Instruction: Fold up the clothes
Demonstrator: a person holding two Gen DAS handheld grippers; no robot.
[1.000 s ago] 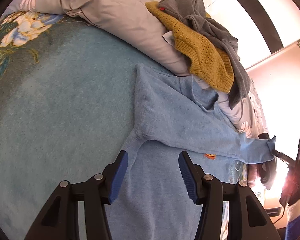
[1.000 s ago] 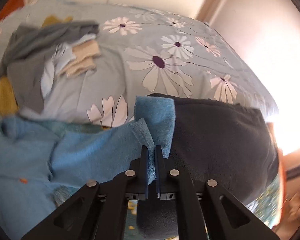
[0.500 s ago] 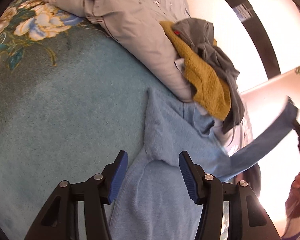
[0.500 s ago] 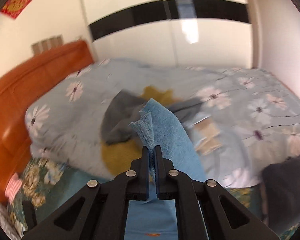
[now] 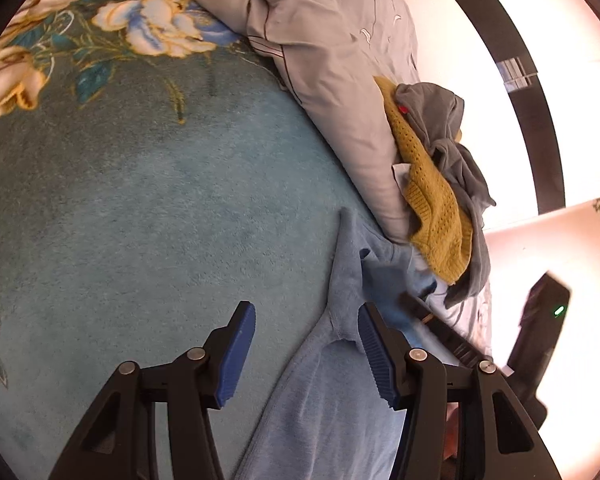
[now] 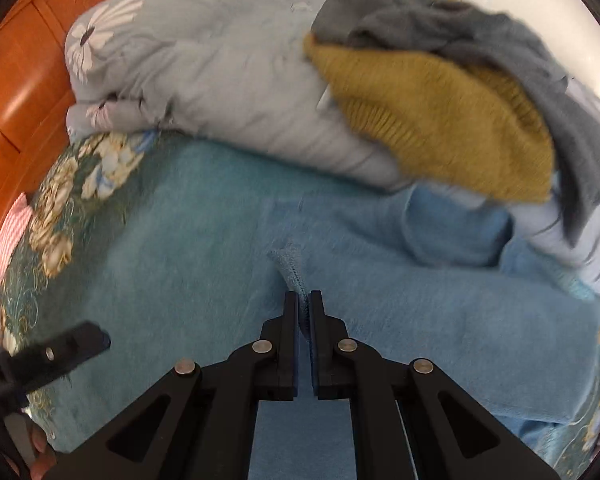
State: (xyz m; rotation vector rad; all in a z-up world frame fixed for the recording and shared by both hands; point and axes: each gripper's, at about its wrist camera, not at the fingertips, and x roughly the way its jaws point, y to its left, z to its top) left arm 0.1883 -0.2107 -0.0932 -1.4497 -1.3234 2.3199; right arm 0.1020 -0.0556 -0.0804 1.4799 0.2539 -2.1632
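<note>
A light blue sweatshirt [image 6: 440, 312] is spread on a teal blanket [image 5: 148, 216] with a floral border, its upper part lying against a bunched grey daisy-print duvet [image 6: 220, 92]. The right gripper [image 6: 304, 312] is seen pressed nearly closed, with the stitched cuff of the blue sleeve [image 6: 290, 266] pinched between the black fingers; the cuff edge sticks up just past the tips. The sleeve is carried over the body of the sweatshirt, with the cuff near the garment's middle. The right view is motion-blurred.

The left gripper [image 5: 306, 354] is held wide open with nothing gripped. Its blue-padded fingers [image 5: 236, 354] are spaced apart over the sweatshirt's edge [image 5: 332, 400]: one pad is over the blanket, the other over the blue fabric near the armpit seam. Whether the pads touch the cloth cannot be told.

On the duvet [image 5: 328, 72] a mustard knit sweater [image 5: 432, 196] is piled, with a dark grey garment [image 5: 448, 132] draped on top of it. The same pile is seen in the right view, sweater [image 6: 440, 120] under grey garment [image 6: 480, 32], just beyond the sweatshirt's collar. An orange wooden headboard [image 6: 24, 80] is visible behind the duvet.
</note>
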